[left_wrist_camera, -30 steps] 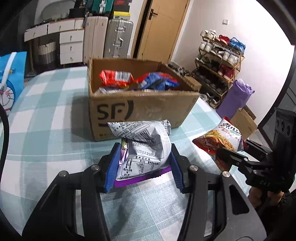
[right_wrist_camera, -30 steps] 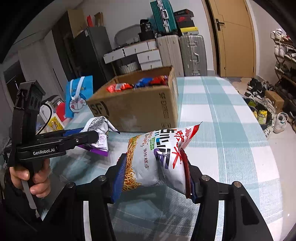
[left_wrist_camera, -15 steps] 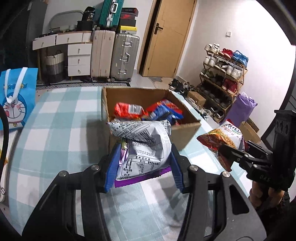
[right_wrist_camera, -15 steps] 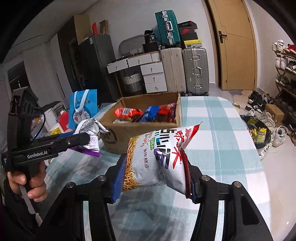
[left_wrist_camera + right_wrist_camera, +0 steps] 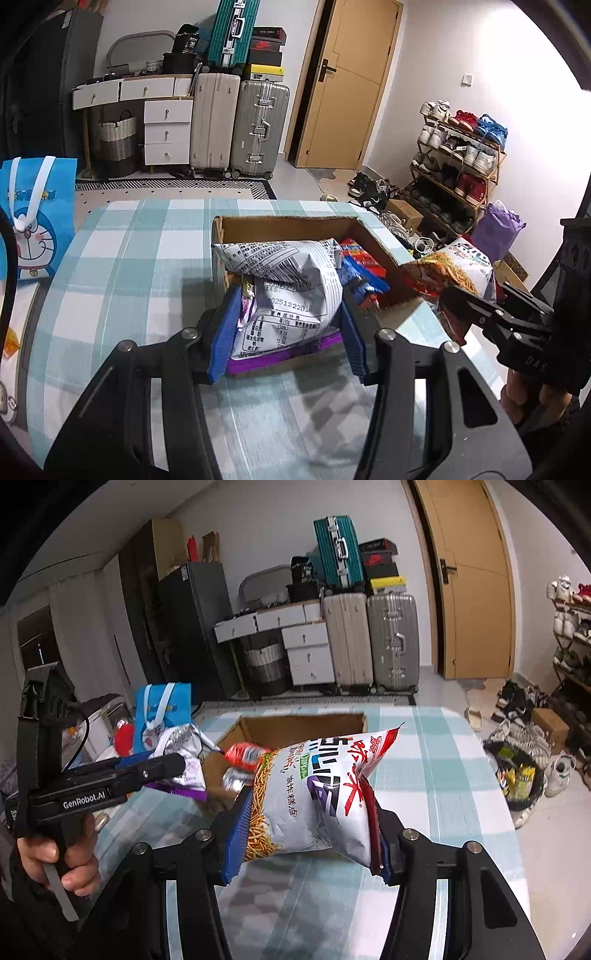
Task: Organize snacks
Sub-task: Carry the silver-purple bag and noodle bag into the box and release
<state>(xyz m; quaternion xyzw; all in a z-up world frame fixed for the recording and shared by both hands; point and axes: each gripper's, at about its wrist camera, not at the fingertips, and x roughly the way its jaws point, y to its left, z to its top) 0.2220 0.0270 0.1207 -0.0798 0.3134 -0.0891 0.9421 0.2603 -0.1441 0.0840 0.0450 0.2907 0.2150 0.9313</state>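
My left gripper (image 5: 288, 332) is shut on a silver and purple snack bag (image 5: 284, 291), held up over the near edge of an open cardboard box (image 5: 280, 223). The box holds red and blue snack packs (image 5: 364, 271). My right gripper (image 5: 306, 830) is shut on a white noodle-snack bag with red print (image 5: 314, 794), held above the box's near right corner. In the left wrist view that bag (image 5: 454, 269) and right gripper (image 5: 472, 306) sit right of the box. In the right wrist view the left gripper (image 5: 159, 766) holds the silver bag (image 5: 183, 746) left of the box (image 5: 295, 723).
The box stands on a table with a teal and white checked cloth (image 5: 122, 266). A blue cartoon gift bag (image 5: 33, 218) stands at the table's left edge. Suitcases (image 5: 236, 125), drawers and a shoe rack (image 5: 458, 162) line the room beyond.
Both grippers have risen and moved forward with their bags, from table height in front of the box to above its near edge. Both grips are unchanged.
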